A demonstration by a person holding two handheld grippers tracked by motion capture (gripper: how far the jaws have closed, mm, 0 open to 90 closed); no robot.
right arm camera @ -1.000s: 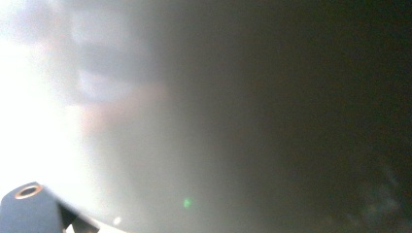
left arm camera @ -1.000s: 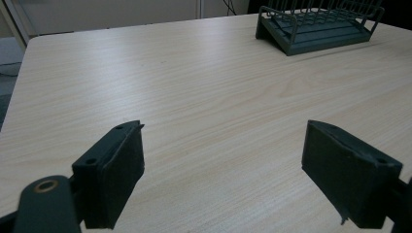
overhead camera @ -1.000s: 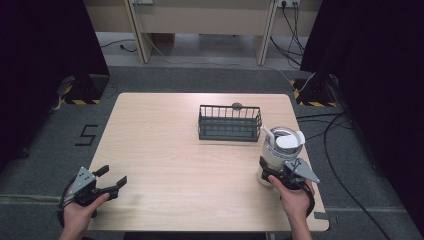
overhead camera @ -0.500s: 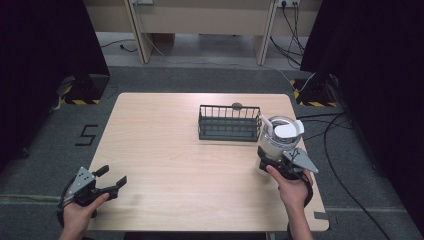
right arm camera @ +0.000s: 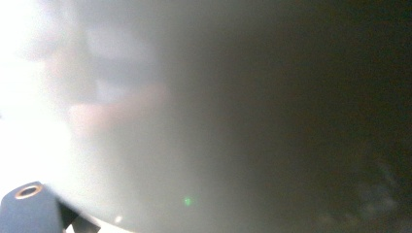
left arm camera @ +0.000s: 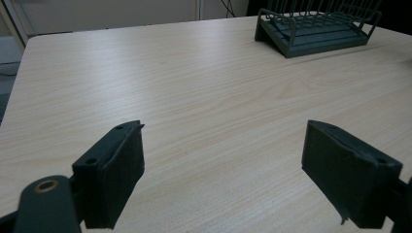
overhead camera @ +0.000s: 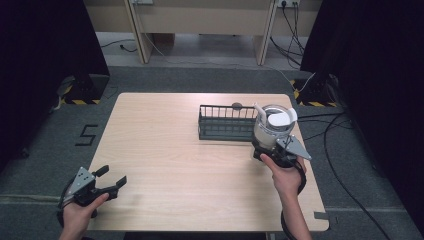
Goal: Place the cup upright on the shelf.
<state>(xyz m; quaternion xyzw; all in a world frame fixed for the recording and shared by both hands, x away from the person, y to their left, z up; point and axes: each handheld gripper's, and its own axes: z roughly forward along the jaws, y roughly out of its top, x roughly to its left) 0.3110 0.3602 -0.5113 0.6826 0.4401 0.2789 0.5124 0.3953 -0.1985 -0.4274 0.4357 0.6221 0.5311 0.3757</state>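
The jug (overhead camera: 272, 127) is what you hold with your right gripper (overhead camera: 270, 149): a clear, round jug with a white lid and a small spout, standing upright just in front of your right hand (overhead camera: 285, 172). Its lower part sits between the jaws, which are clenched on it, and in the high view its base seems to be a little above the bench (overhead camera: 165, 150), though I cannot tell this for sure. In the right gripper view the jug's pale wall (right arm camera: 145, 121) is so close to the camera that it is only a blur, bright on one side and dark on the other, and one dark corner of the gripper's body shows at the bottom.

Just beyond the jaws of that gripper, past the jug and slightly to its left, is the wire rack (overhead camera: 227, 122), dark green and low. The jug is just beside the right end of the rack; I cannot tell whether they touch.

Your left gripper (overhead camera: 112, 186) is well apart from all this, at the near left corner of the bench, with your left hand (overhead camera: 80, 212) behind it. Its jaws are released and stand wide, with only bare wood between them. In the left gripper view the rack (left arm camera: 316, 26) is far ahead of these jaws, to the right.
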